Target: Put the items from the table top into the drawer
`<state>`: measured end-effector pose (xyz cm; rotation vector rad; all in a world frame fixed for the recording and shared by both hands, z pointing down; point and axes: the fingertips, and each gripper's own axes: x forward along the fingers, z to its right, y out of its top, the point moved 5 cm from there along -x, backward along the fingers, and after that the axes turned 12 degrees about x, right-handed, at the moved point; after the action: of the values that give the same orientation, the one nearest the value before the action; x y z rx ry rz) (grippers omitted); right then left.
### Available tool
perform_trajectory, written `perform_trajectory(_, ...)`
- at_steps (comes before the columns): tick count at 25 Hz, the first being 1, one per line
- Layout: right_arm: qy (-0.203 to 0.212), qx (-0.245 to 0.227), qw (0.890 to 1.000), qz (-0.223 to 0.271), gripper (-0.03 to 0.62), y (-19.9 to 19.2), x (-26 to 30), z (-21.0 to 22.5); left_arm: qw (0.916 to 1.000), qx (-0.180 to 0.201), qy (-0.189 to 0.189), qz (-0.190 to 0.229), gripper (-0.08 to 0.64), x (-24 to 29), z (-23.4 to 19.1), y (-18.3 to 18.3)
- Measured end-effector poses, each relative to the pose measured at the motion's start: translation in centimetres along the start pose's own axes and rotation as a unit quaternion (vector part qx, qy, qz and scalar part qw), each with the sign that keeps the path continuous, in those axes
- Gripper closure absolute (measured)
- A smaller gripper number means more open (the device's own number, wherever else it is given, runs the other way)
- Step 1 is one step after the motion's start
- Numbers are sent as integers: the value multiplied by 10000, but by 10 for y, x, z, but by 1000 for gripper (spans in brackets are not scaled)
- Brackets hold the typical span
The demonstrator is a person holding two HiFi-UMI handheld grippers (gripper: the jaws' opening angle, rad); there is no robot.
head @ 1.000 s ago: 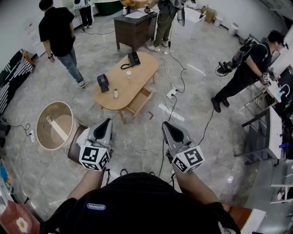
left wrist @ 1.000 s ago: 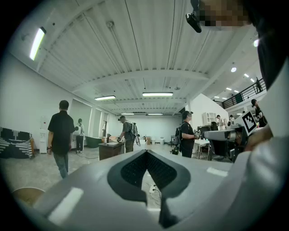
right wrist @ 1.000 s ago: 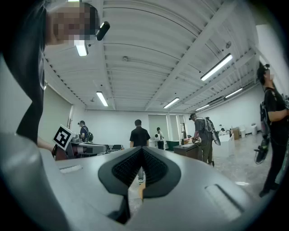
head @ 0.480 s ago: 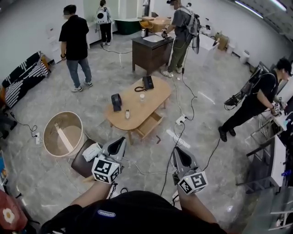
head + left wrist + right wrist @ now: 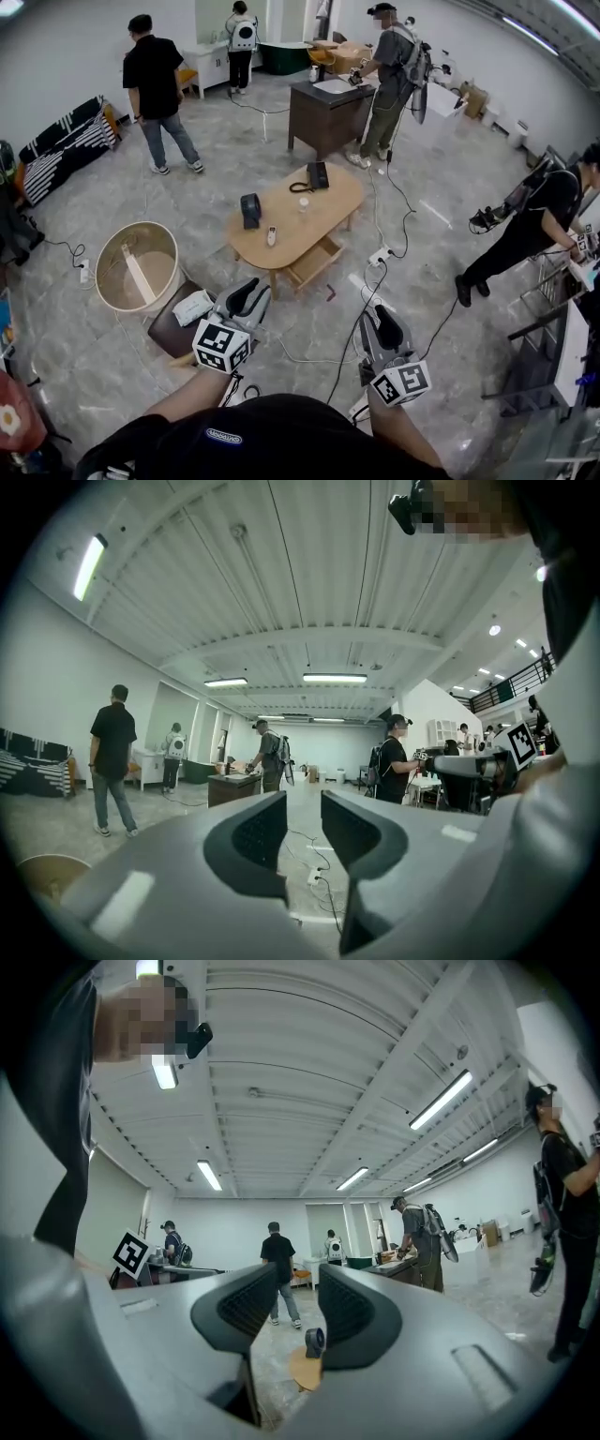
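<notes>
Tools point level ahead of the person, and neither holds anything. The left tool [image 5: 304, 822] has its jaws a moderate gap apart, with only the distant room showing between them. The right tool [image 5: 298, 1299] has just been opening its jaws and now shows a similar gap, with nothing in it.

Well ahead of both tools stands the oval wooden bench [image 5: 328, 202]. On its top lie a black telephone [image 5: 317, 175], a black boxy device [image 5: 250, 210], a small clear cup [image 5: 303, 203] and a slim white item [image 5: 271, 236]. Its drawer [image 5: 317, 264] is pulled open on the side nearer the tools. The bench shows far off through the right tool's gap, well apart from both tools.
</notes>
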<state>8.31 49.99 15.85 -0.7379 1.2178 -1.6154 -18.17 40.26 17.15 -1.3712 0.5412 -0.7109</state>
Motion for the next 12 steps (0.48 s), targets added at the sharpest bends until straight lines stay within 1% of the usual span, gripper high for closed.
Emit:
perform_trajectory(2, 112, 43, 9999, 18, 388, 0, 1, 3, 10000, -15, 2, -5, 410, 3, 2, -3)
perform_trajectory(3, 148, 59, 9999, 28, 344, 0, 1, 5, 10000, -16, 9, 3, 371, 4, 3, -3)
perform_trajectory(5, 197, 75, 9997, 80, 288, 3, 0, 8, 10000, -28, 38, 18, 299, 5, 5, -4)
perform_trajectory(7, 247, 73, 9996, 133, 275, 6, -2, 13, 10000, -46, 85, 17, 259, 6, 8, -4)
perform_trajectory(12, 265, 48, 9995, 135, 270, 11, -10, 25, 9997, -34, 253, -13, 242, 3, 14, -5)
